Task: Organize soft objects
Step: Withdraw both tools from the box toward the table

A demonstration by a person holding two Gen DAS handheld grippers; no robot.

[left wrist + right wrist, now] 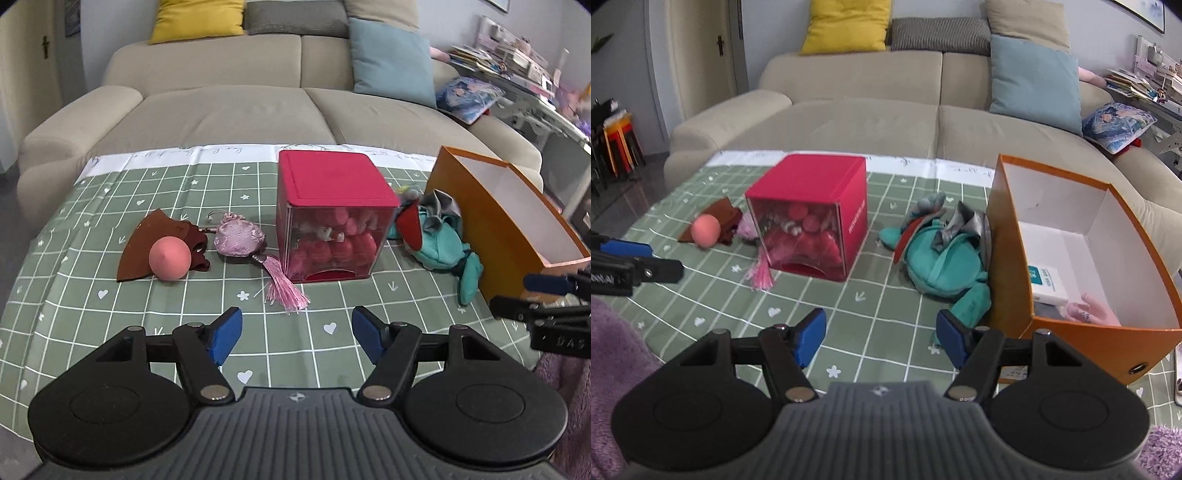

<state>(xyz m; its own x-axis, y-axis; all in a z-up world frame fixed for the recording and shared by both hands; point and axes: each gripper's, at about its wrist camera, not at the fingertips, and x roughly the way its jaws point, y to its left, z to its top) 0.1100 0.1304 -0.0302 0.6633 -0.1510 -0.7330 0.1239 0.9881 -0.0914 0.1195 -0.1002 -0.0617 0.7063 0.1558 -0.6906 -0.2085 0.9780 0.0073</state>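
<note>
Soft things lie strewn over the green checked tablecloth (pixel 184 306) in front of the beige sofa (pixel 229 110): a pink ball (pixel 169 259) resting against a brown cloth piece (pixel 142 242), a pink silk pouch (pixel 240 240) with its tassel (pixel 282 286) trailing toward me, and a teal plush toy (pixel 938 254) slumped just beside the orange box (pixel 1008 236). That box stands open, with a white carton (pixel 1047 282) and something pale pink (pixel 1087 308) already lying inside, so it looks like the collecting bin.

Both tools hover above the cloth, empty. The left gripper (pixel 297 334) has its blue pads apart with nothing between them; the right gripper (pixel 881 338) is likewise spread and holds nothing. I judge this to be the approach before a pick: the left one faces the pouch and its tassel, the right one sits near the plush toy's lower limb.

Next each needs to drop onto its target and pinch a bulky fold, then lift over the box wall.

A red cube box (pixel 332 218) with a clear front stands between the two groups, touching the tassel's side, and could be knocked. The plush leans against the orange wall, leaving little room there.
</note>
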